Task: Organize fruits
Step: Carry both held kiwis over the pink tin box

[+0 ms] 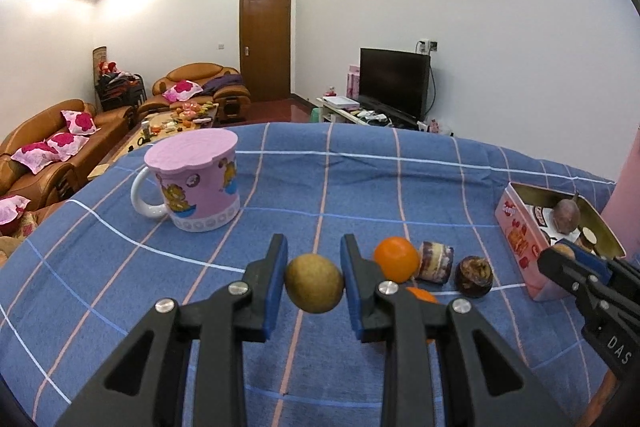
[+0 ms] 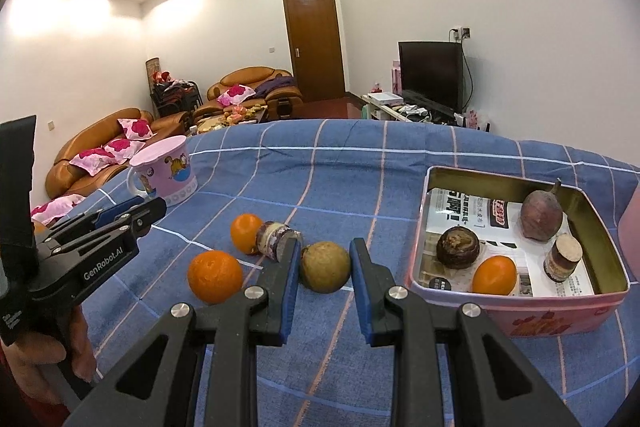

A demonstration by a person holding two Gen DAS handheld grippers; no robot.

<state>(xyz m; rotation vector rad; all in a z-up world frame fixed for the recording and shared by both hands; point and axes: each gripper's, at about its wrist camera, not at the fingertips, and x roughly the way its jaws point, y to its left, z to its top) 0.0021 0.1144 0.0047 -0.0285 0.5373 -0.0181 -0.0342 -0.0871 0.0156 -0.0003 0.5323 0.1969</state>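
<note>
1. L gripper point(image 1: 314, 259): clenched on a small yellow-brown fruit point(image 1: 314, 283), both pads on its sides. Frame centre in the left wrist view. Looks clear of the checked cloth point(image 1: 360, 187), can't confirm.
2. R gripper point(image 2: 325, 255): also clamped, on a second yellow-brown fruit point(image 2: 325, 267), centre of the right wrist view. Pink tin point(image 2: 520, 319) sits just right of it, lower right of frame.
3. Tin contents, right wrist view: purple fruit point(image 2: 542, 215), dark round fruit point(image 2: 458, 247), tin orange point(image 2: 494, 275), small cylinder point(image 2: 562, 259). Free floor at the tin's left and back.
4. Loose on the cloth, left of the R fingers: near orange point(image 2: 215, 277), far orange point(image 2: 246, 233), cake-like roll point(image 2: 276, 239). Left wrist view adds a dark brown fruit point(image 1: 474, 275) right of the roll.
5. Step, imo: both picks done, now the carry to the tin. Sorting partway, several pcs left out.
6. Next: R is closest, so swing right over the rim, lower onto a free patch, then open. L follows once R clears, else the arms crowd at the tin.
7. Pink mug point(image 1: 200, 183), upper left, is out of the path.
</note>
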